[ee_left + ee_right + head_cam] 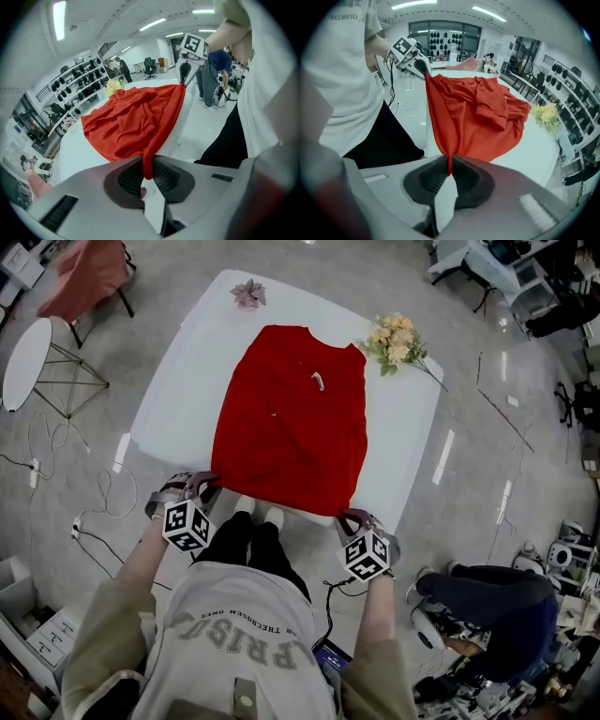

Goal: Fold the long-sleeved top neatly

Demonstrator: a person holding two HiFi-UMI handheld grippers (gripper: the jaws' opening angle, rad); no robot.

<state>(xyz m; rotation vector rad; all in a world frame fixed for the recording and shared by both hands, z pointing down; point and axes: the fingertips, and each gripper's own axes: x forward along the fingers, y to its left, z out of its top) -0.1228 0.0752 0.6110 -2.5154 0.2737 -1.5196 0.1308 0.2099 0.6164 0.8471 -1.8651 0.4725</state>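
Both my grippers point steeply down at the near edge of the white counter (187, 381), one at each bottom corner of the red top (291, 418). The left gripper (202, 486) has its fingers (164, 176) pinched on the hem's left corner, and the right gripper (353, 517) has its fingers (466, 180) pinched on the right corner. The top lies spread on the counter, collar away from me.

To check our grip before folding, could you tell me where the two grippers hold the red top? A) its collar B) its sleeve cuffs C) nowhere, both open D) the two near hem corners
D: the left gripper and the right gripper each pinch a near hem corner of the red long-sleeved top.
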